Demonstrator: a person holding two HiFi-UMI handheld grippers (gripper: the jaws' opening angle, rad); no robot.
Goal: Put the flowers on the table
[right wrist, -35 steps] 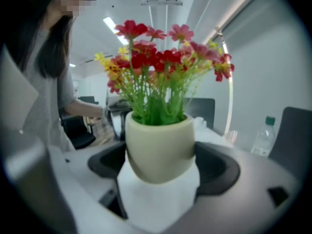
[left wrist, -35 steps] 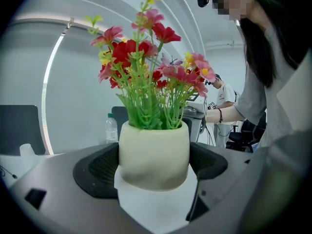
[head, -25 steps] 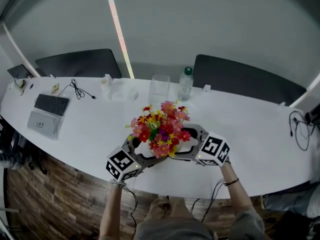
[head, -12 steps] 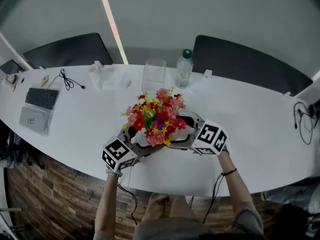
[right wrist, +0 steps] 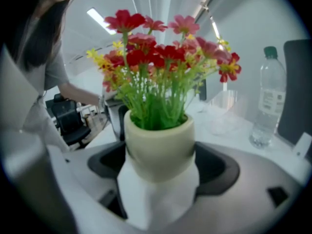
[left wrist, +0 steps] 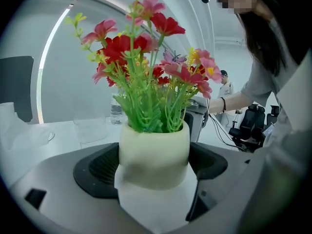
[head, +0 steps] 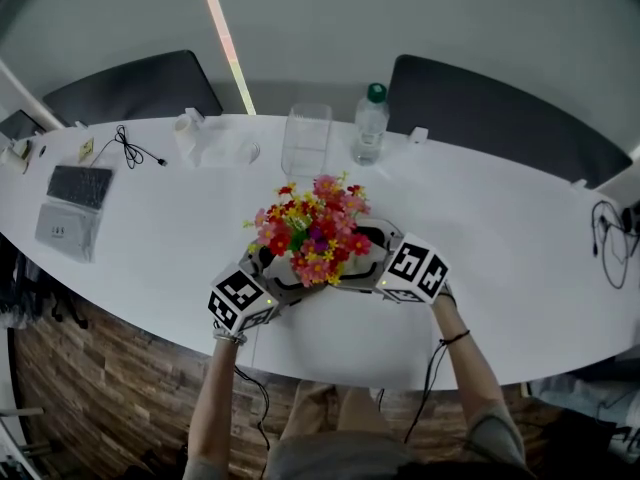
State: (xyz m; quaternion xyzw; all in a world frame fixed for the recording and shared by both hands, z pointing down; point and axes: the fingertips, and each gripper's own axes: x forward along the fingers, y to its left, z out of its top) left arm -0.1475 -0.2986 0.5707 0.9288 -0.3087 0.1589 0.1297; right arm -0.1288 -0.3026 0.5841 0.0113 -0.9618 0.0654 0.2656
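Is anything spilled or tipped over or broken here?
Nothing stands out. The flower pot stands upright, gripped by the left claw and the right claw, and no flowers have dropped. Behind it the water bottle is upright with its cap on, and the clear glass is upright too.

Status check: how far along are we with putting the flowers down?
Done: the flowers are over the table, near its front edge. In hand: the left gripper and right gripper clamp the cream pot from opposite sides. Remaining: I cannot tell if its base touches down; seat it, open both, withdraw.
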